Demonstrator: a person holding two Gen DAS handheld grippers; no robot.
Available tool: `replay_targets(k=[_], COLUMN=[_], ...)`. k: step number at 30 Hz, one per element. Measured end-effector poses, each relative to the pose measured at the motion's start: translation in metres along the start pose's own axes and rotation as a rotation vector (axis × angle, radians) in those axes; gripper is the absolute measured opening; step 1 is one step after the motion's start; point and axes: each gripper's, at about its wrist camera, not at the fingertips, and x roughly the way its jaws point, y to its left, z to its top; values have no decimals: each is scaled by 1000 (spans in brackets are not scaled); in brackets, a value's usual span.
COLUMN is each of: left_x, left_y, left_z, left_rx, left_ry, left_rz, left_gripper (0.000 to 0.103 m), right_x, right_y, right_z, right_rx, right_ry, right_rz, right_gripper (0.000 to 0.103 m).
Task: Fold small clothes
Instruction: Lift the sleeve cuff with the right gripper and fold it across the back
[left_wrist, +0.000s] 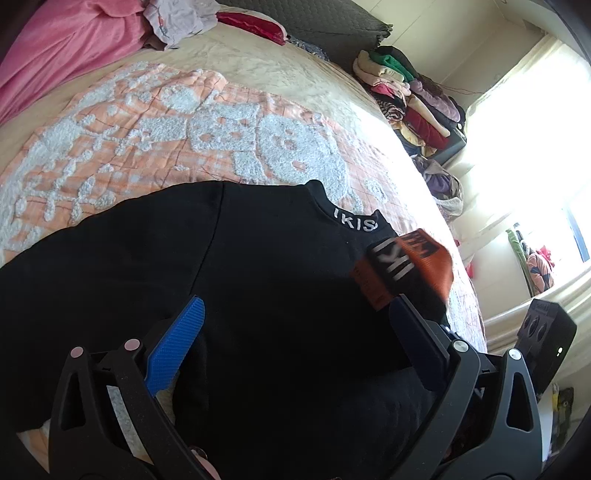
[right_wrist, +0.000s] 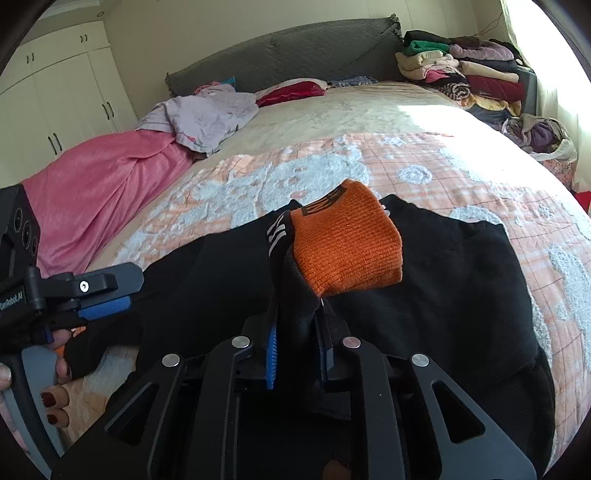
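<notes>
Sweatshirt (left_wrist: 258, 280): black, white collar lettering, spread on the peach quilt (left_wrist: 155, 122) atop the bed.
Sleeve cuff (right_wrist: 347, 247): orange knit, lifted over the shirt body.
Right gripper (right_wrist: 299, 328): jaws close together, pinching black sleeve fabric just behind the cuff.
Left gripper (left_wrist: 295, 325): jaws wide apart over the shirt, nothing clamped.
Clothes pile (right_wrist: 465, 74): folded, beside the headboard.

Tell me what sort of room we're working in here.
A bedroom, most likely in a home. The black garment lies on a wide bed with a padded grey headboard, built-in wardrobe doors stand along one wall, and stacks of folded clothes sit beside the bed near a bright window.
</notes>
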Motion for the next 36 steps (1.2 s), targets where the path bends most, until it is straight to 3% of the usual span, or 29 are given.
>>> replay_targets(k=[3, 4, 9, 18, 26, 29, 30, 31, 36], left_x=[2, 3, 11, 28, 51, 53, 52, 49, 30], left_y=[4, 5, 11, 7, -3, -13, -15, -17, -29], left_z=[1, 0, -4, -20, -35, -42, -43, -42, -35], left_rx=[-13, -16, -42, 2, 50, 111, 125, 136, 184], left_ry=[5, 7, 36, 109, 140, 114, 105, 91, 24], left_rz=[0, -1, -14, 0, 43, 111, 121, 107, 87], left_gripper=[94, 94, 94, 93, 62, 36, 17, 10, 9], right_x=[0, -1, -13, -47, -77, -86, -87, -90, -96], right_y=[2, 5, 3, -33, -82, -100, -104, -110, -128], right_z=[-5, -6, -7, -17, -39, -48, -50, -53, -59], right_rx=[-3, -11, -8, 63, 171, 213, 222, 234, 275], right_ry=[4, 2, 2, -38, -72, -75, -75, -76, -81], right_rz=[57, 67, 107, 29, -53, -82, -90, -99, -128], right_gripper=[33, 43, 45, 55, 55, 55, 55, 55, 55])
